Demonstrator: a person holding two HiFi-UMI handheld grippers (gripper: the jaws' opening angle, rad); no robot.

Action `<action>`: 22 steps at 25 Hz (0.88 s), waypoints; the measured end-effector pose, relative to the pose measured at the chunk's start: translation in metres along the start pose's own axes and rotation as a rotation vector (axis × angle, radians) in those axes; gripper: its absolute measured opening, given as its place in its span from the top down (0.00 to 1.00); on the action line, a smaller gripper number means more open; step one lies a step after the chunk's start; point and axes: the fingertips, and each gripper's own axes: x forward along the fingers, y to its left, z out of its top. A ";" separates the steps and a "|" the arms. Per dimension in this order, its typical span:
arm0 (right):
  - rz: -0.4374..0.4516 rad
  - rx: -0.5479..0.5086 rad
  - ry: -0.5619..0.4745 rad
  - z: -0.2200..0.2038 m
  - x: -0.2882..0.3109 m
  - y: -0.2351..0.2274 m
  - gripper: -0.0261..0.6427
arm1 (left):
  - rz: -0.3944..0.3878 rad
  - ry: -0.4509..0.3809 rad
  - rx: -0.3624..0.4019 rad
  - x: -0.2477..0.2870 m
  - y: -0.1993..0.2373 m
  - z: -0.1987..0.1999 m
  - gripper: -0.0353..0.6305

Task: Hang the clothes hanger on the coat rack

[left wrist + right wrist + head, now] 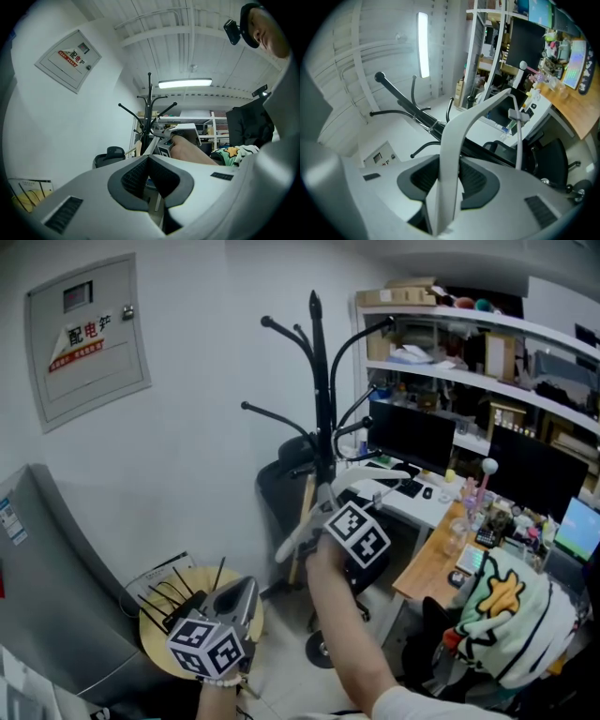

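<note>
Head view alone takes in both tools at once. The right tool [326, 502] is raised in front of the black coat rack [322, 409]. The left tool [236, 601] hangs low, well apart from it, over a round yellow stool [155, 643]. The white hanger [292, 542] lies slanted across the rack's pole, below the top branches and at about the level of the lower ones. Whether it touches the pole cannot be told from here.

Right gripper view gives what the head view hides: the tool's dark pads [421, 180] pinch one flat arm of the hanger, which rises from between them and bends to the right. A thin pale rod [518, 140] stands beside that arm. The rack's pole passes just behind it, with curved branches spreading left and up.

Left gripper view shows its own jaws pressed together at the tips with nothing between them. Beyond them the forearm [197, 156] reaches to the rack under a ceiling lamp [185, 83].

Left of the rack is bare wall [187, 456], with open room around the branches on that side. The right side is tight: shelves [422, 310] and the edge of a bench [427, 563] loaded with monitors stand close by. A black office chair [281, 486] sits just behind the pole's lower half.
</note>
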 end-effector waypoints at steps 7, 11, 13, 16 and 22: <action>-0.047 0.029 0.036 -0.018 0.023 -0.022 0.73 | 0.034 -0.003 0.000 -0.004 0.017 0.000 0.95; -0.076 0.039 0.051 -0.028 0.031 -0.037 0.73 | 0.046 0.000 -0.002 -0.004 0.023 -0.001 0.95; -0.084 0.047 0.061 -0.032 0.034 -0.043 0.73 | 0.046 0.001 -0.002 -0.002 0.025 -0.001 0.95; -0.092 0.059 0.071 -0.037 0.037 -0.050 0.73 | 0.043 0.004 0.000 0.001 0.027 -0.001 0.95; -0.101 0.032 0.077 -0.042 0.038 -0.057 0.73 | 0.038 0.008 -0.006 0.004 0.026 -0.006 0.95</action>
